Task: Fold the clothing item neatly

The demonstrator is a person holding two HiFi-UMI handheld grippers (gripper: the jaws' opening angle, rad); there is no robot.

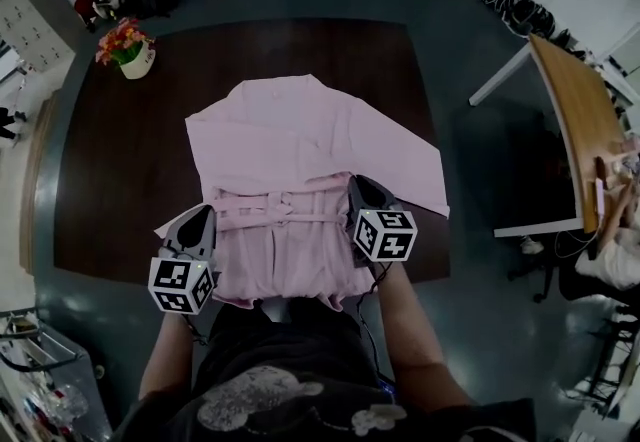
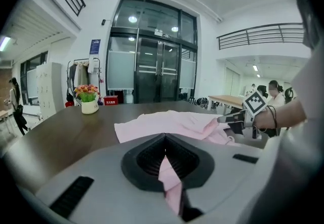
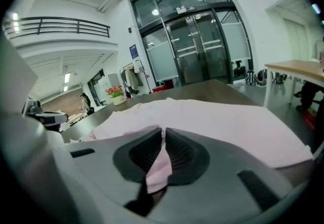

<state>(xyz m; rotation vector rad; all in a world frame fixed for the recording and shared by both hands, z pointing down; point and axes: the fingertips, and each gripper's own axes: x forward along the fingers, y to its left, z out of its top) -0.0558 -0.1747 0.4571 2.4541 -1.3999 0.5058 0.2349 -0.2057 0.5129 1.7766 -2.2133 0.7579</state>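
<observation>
1. Pink belted cloth garment point(image 1: 300, 145): spread on the dark brown wooden table point(image 1: 110, 180), hem hanging over the near edge, one sleeve sticking out to the right.
2. Pinched at both sides of the waist: left gripper point(image 2: 164, 147) clamped shut on pink cloth, right gripper point(image 3: 163, 139) likewise.
3. Seemingly early: other sleeve perhaps already folded in; right sleeve and crosswise folds probably still to do.
</observation>
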